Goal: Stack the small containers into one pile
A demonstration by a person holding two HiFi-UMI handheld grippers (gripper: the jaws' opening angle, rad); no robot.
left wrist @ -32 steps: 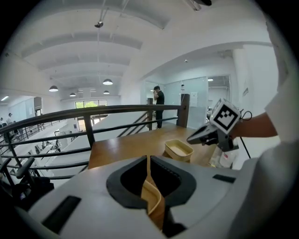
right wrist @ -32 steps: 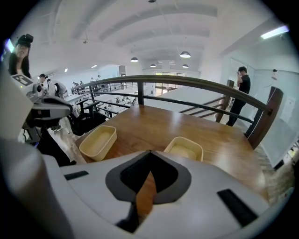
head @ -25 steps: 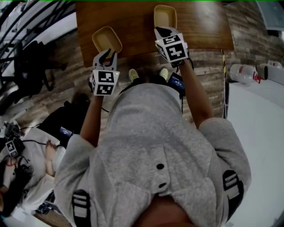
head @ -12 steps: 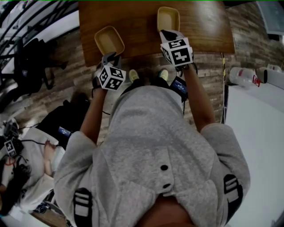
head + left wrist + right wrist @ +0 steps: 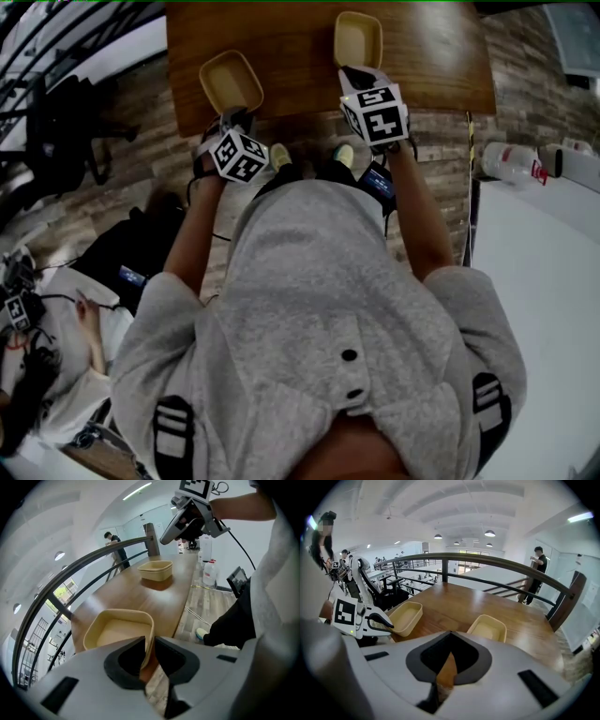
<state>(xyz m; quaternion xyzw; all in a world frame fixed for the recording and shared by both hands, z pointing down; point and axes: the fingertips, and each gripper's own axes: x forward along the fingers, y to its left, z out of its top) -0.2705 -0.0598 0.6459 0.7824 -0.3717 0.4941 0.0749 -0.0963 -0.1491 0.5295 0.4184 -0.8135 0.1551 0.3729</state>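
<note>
The top edge of the head view cuts off the far side of the table (image 5: 291,37). In that view the marker cube (image 5: 375,111) covers most of the right tongs (image 5: 356,73), so how its jaws stand cannot be read there. In the left gripper view, the body of the left tongs (image 5: 148,644) hides the near container (image 5: 117,630) below its near rim. The labels on the bottles (image 5: 511,161) are too small to read.

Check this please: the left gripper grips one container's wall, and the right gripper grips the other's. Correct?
Not quite. The right gripper grips nothing: the right gripper view shows its jaws together, short of the other container. The left gripper does grip the first container by its wall.
</note>
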